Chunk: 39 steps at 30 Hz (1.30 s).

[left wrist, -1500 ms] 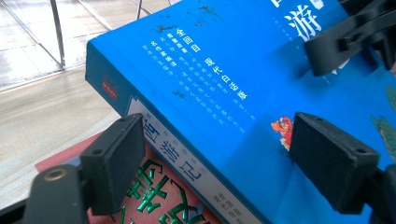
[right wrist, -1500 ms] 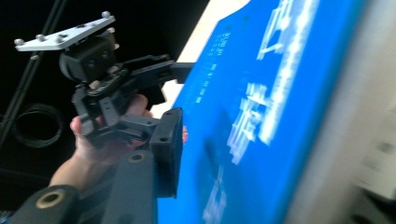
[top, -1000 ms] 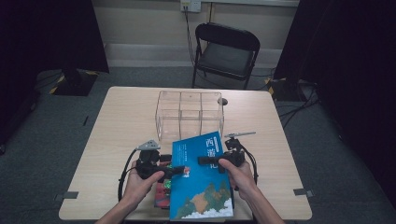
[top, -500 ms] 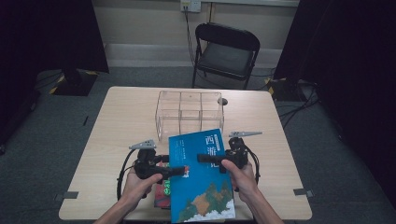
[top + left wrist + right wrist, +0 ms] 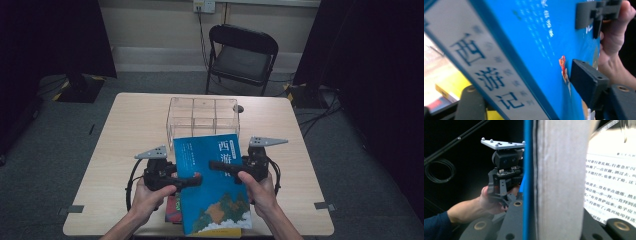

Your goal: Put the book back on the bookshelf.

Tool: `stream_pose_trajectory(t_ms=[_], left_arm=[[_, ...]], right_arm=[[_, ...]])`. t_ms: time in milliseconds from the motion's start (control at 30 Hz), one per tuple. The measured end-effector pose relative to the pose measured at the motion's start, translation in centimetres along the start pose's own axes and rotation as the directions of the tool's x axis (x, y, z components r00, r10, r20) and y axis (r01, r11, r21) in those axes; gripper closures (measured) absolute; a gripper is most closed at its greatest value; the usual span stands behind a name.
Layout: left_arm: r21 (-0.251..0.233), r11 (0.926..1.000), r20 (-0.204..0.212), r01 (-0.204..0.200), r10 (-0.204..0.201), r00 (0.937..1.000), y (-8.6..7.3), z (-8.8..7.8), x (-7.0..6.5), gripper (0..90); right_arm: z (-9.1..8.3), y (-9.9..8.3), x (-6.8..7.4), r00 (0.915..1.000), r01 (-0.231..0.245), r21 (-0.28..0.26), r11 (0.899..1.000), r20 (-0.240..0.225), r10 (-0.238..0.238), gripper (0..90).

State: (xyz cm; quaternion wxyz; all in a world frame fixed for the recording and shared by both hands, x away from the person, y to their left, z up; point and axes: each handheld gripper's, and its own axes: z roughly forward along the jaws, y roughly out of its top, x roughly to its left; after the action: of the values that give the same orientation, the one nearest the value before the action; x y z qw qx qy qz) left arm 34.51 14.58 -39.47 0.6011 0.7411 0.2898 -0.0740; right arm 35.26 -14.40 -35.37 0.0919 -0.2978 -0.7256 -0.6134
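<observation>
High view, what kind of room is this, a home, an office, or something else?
Probably a lab or recording studio, not a home: black curtains hang along the sides, cables trail over grey carpet, and one plain table faces a folding chair by a bare wall.

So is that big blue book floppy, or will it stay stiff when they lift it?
Probably a bit floppy: the blue book looks like a thick paperback, and its pages gape open past the right gripper. Likely heavy. Clamped by both the left gripper and right, it should stay steady.
</observation>
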Motion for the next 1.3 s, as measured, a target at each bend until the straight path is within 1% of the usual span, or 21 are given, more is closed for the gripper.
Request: stream_pose_trajectory(t_ms=[100, 133, 167, 200, 267, 367, 400, 467, 533, 633, 667, 700, 733, 900, 933, 1033, 1067, 1100, 1167, 1233, 1300], left_arm=[[-0.015, 0.9996, -0.012, -0.025, 0.025, 0.9996, 1.0, -0.4, -0.2, 36.2], [-0.021, 0.9978, -0.034, -0.063, 0.062, 0.9975, 2.0, -0.8, -0.5, 36.5], [-0.021, 0.9978, -0.034, -0.063, 0.062, 0.9975, 2.0, -0.8, -0.5, 36.8], [-0.029, 0.9943, -0.058, -0.102, 0.100, 0.9933, 3.2, -1.3, -0.7, 37.7], [-0.032, 0.9900, -0.079, -0.138, 0.135, 0.9877, 4.1, -1.8, -0.9, 39.0], [-0.044, 0.9782, -0.125, -0.203, 0.196, 0.9726, 5.0, -2.5, -1.3, 41.8], [-0.047, 0.9774, -0.129, -0.206, 0.199, 0.9715, 4.9, -2.6, -1.2, 43.7], [-0.049, 0.9750, -0.146, -0.217, 0.208, 0.9672, 4.2, -2.5, -1.0, 45.8], [-0.047, 0.9708, -0.173, -0.235, 0.224, 0.9591, 3.2, -2.4, -0.8, 47.4], [-0.060, 0.9713, -0.156, -0.230, 0.219, 0.9633, 3.2, -2.5, -0.9, 50.4], [-0.049, 0.9657, -0.160, -0.255, 0.245, 0.9563, 3.2, -2.5, -1.6, 51.1], [-0.049, 0.9657, -0.160, -0.255, 0.245, 0.9563, 3.2, -2.5, -1.6, 51.5], [-0.051, 0.9582, -0.160, -0.282, 0.271, 0.9493, 3.1, -2.5, -2.3, 52.3], [-0.043, 0.9517, -0.134, -0.304, 0.296, 0.9458, 2.9, -2.2, -3.5, 56.2], [-0.044, 0.9494, -0.124, -0.311, 0.304, 0.9447, 2.7, -2.0, -3.9, 57.4], [-0.046, 0.9463, -0.128, -0.320, 0.312, 0.9414, 2.5, -1.8, -4.5, 58.3], [-0.039, 0.9418, -0.133, -0.334, 0.326, 0.9358, 2.4, -1.7, -4.8, 58.7], [-0.037, 0.9410, -0.135, -0.336, 0.329, 0.9347, 2.4, -1.7, -5.0, 58.8], [-0.043, 0.9400, -0.135, -0.339, 0.330, 0.9342, 2.3, -1.7, -5.0, 59.3], [-0.045, 0.9392, -0.132, -0.340, 0.332, 0.9340, 2.2, -1.7, -5.0, 59.5], [-0.042, 0.9366, -0.133, -0.348, 0.340, 0.9310, 2.2, -1.8, -5.1, 60.1]], right_arm=[[0.0, 1.1, 1.0, 0.9969, 0.078, -0.020, 0.997, 0.012, -0.078, 79.7], [0.0, 1.5, 1.3, 0.9943, 0.105, -0.028, 0.994, 0.019, -0.105, 79.7], [0.0, 1.5, 1.3, 0.9943, 0.105, -0.028, 0.994, 0.019, -0.105, 79.7], [0.0, 2.3, 1.7, 0.9875, 0.157, -0.052, 0.986, 0.023, -0.156, 79.7], [0.1, 3.0, 1.9, 0.9806, 0.196, -0.084, 0.977, 0.022, -0.195, 79.7], [0.4, 3.5, 1.8, 0.9688, 0.248, -0.131, 0.960, 0.026, -0.247, 79.6], [0.6, 3.5, 1.7, 0.9635, 0.268, -0.137, 0.954, 0.038, -0.265, 79.5], [0.9, 3.3, 1.2, 0.9616, 0.274, -0.136, 0.952, 0.033, -0.272, 79.4], [1.2, 2.7, 0.9, 0.9620, 0.273, -0.106, 0.956, 0.049, -0.269, 79.1], [1.1, 2.2, 0.7, 0.9628, 0.269, -0.113, 0.956, 0.052, -0.265, 78.0], [0.8, 2.1, 0.9, 0.9621, 0.272, -0.109, 0.956, 0.046, -0.269, 77.2], [0.8, 2.1, 0.9, 0.9621, 0.272, -0.109, 0.956, 0.046, -0.269, 77.2], [0.5, 1.9, 1.2, 0.9595, 0.281, -0.097, 0.955, 0.044, -0.278, 74.9], [-0.7, 1.2, 1.6, 0.9618, 0.273, -0.088, 0.958, 0.037, -0.271, 71.0], [-1.2, 0.8, 2.0, 0.9604, 0.276, -0.088, 0.957, 0.061, -0.272, 68.4], [-1.6, 0.5, 2.2, 0.9610, 0.273, -0.100, 0.957, 0.070, -0.267, 61.4], [-2.4, 0.4, 2.3, 0.9584, 0.275, -0.102, 0.956, 0.109, -0.264, 53.9], [-2.7, 0.4, 2.4, 0.9564, 0.275, -0.100, 0.956, 0.129, -0.262, 51.6], [-3.6, 0.3, 2.5, 0.9452, 0.291, -0.102, 0.951, 0.185, -0.269, 45.0], [-4.2, 0.1, 2.3, 0.9446, 0.288, -0.099, 0.952, 0.193, -0.265, 38.3], [-4.7, -0.1, 1.9, 0.9379, 0.290, -0.099, 0.952, 0.228, -0.262, 33.0]])
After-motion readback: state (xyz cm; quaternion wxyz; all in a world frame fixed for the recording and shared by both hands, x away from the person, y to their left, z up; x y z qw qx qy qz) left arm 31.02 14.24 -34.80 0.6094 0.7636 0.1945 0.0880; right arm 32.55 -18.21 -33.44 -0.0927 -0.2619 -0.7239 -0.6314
